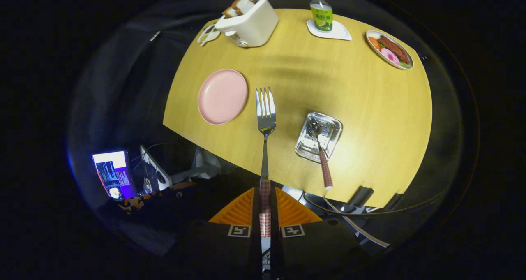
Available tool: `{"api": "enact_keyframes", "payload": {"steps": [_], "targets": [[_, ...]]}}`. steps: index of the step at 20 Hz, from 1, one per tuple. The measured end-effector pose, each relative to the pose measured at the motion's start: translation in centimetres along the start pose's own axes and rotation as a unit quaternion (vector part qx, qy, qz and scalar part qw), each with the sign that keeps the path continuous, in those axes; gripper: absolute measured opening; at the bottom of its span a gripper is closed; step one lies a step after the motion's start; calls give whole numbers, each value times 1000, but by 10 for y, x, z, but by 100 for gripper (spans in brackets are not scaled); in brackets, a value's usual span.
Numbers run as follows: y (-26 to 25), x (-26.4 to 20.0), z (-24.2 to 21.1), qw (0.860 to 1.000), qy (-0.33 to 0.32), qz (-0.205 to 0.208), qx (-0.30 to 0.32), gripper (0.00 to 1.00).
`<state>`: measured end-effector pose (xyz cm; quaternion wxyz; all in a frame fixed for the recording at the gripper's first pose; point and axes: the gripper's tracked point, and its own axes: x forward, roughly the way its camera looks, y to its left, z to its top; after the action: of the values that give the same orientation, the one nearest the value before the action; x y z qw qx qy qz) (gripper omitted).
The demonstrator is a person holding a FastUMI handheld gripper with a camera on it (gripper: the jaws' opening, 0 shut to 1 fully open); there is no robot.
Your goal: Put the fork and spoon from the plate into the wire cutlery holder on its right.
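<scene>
Fork (265,119) is clamped by its checked handle between the fingers of the hand-held gripper (265,208), raised above the tabletop (370,107), tines pointing away, between the plate (222,96) and the holder (319,137). The plate, left of the holder, lies bare. The spoon (319,148) already rests in the holder, bowl inside, handle sticking out over its near rim. Judging by this, the task is about half done: the fork remains to be carried right and set into the holder.

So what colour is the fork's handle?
Red and white checks, seen in the gripper view, where the claw holds the fork.
</scene>
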<state>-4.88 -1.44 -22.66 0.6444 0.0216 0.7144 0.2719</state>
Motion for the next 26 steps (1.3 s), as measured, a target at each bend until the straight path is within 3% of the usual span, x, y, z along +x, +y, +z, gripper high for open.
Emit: {"api": "enact_keyframes", "payload": {"steps": [5, 13, 18, 26], "targets": [[-39, 5, -26, 991, 130, -44, 10, 13], [-63, 24, -16, 961, 259, -91, 23, 13], [-71, 41, -8, 945, 306, -108, 38, 12], [-76, 62, 12, 937, 329, -103, 49, 12]]}}
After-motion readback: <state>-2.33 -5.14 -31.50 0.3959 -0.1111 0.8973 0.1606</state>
